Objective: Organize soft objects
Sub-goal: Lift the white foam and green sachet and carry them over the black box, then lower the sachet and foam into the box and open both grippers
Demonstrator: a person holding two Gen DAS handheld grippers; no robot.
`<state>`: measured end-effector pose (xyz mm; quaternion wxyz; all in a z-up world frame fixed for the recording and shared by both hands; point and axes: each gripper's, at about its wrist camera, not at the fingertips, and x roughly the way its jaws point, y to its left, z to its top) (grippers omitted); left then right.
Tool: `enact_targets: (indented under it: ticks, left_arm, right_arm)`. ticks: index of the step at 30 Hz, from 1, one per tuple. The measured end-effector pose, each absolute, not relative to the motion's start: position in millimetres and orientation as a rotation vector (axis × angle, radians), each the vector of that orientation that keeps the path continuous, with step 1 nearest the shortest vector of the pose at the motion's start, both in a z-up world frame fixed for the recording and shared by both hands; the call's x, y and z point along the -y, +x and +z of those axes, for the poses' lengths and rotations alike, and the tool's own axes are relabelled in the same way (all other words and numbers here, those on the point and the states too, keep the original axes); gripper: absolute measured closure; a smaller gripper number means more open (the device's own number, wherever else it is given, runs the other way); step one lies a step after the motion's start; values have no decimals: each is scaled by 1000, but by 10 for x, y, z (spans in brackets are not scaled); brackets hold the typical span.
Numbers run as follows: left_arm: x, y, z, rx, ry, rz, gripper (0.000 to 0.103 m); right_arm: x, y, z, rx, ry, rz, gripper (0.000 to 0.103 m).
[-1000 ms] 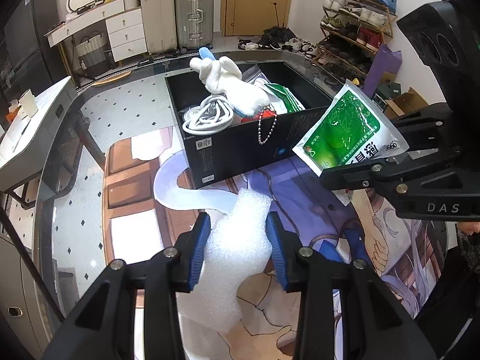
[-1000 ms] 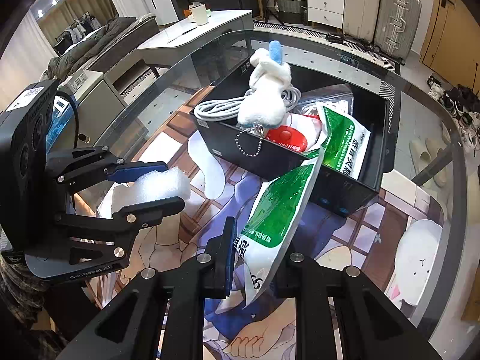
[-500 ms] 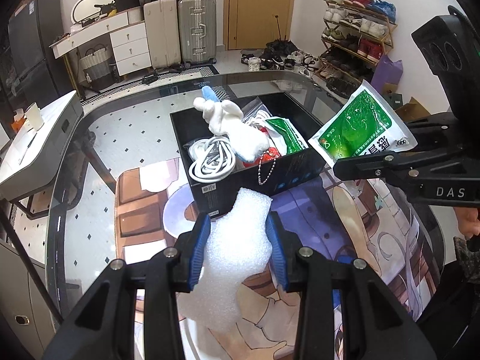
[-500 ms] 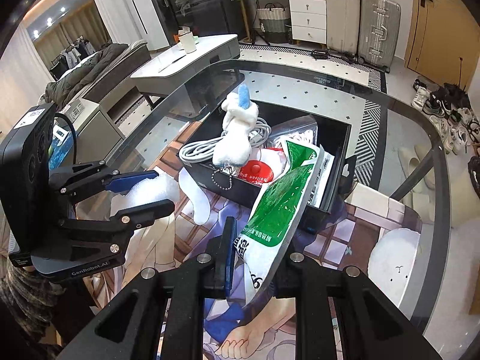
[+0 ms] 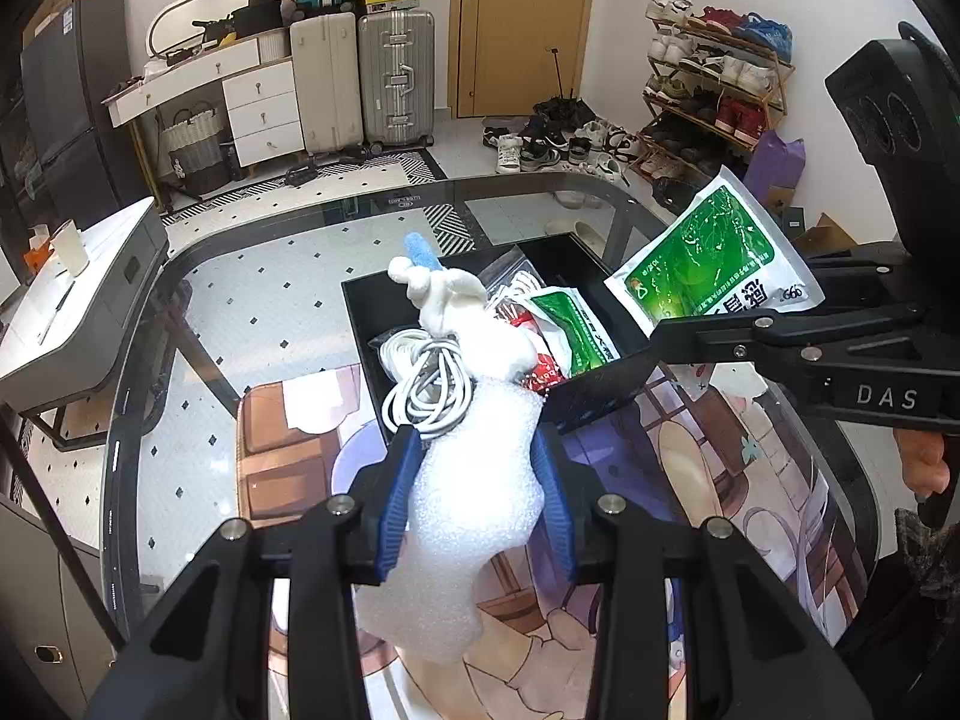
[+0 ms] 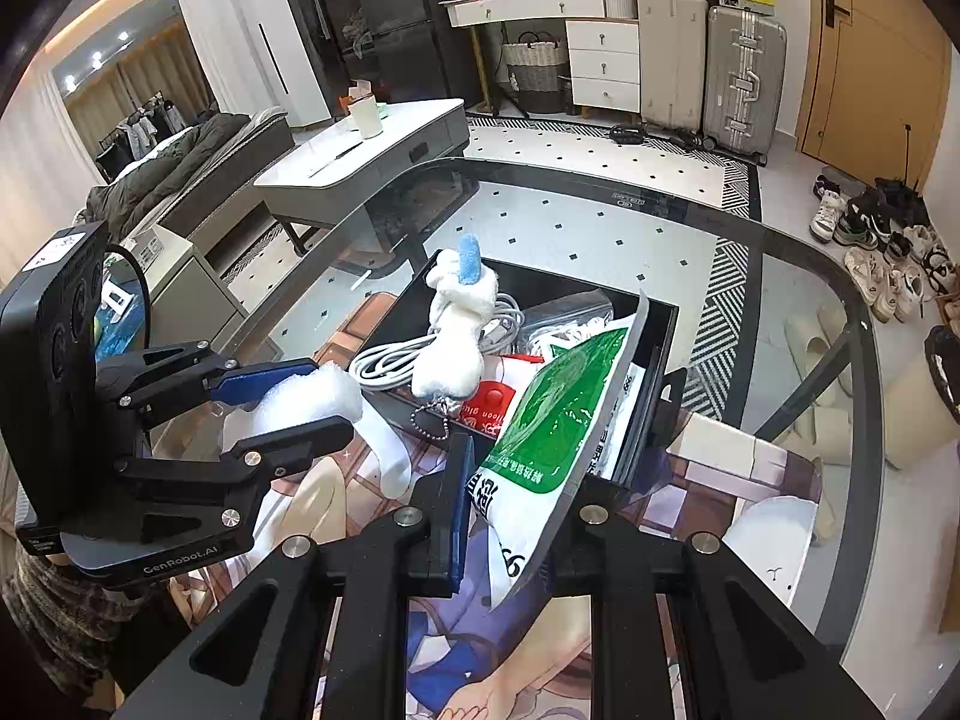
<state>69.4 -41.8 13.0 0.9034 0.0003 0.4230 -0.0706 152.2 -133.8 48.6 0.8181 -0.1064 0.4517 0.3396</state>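
Okay, I've got a glass table (image 5: 288, 252) with a cartoon-printed mat (image 5: 708, 480) on it, suitcases (image 5: 366, 78) and a shoe rack (image 5: 714, 90) behind. On the mat sits the black box (image 6: 660, 324), with a white plush toy (image 6: 456, 330), a coiled white cable (image 5: 426, 384) and packets inside. My left gripper (image 5: 474, 480) clamps the white foam piece (image 5: 474, 498) just before the box. My right gripper (image 6: 516, 510) pinches the green-and-white packet (image 6: 558, 420), raised at the box's near corner. Its side reads "DAS"; the left's reads "GenRobot.AI".
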Motion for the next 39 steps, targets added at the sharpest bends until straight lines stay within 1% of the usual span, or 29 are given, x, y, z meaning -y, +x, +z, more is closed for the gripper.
enact_targets:
  ticks: [7,18,27,35,38,39]
  left_arm:
    - [382,845,213,-862,-7,-139,66]
    - [259,1173,198,-875,-24,-124,66]
    - [320,1446,206,-869,-50,-140,66]
    - [351,1638,106,-880,-88,-145,65]
    - [337,1676,65,-895,-98,-148,64]
    - [338,1684,54,-901,-99,-146,63]
  right_arm:
    - [1304,1663,501,-945,-210,717,86]
    - [1158,1881,475,-922,-178,736,86]
    - [1037,2028,336,-942,-169,728,86]
    - [1046,2166,241,-970,-124,733,86]
    - [1034,2195,193,-990,-122,742,83]
    - [1035,2200,181,-995,-128,735,79]
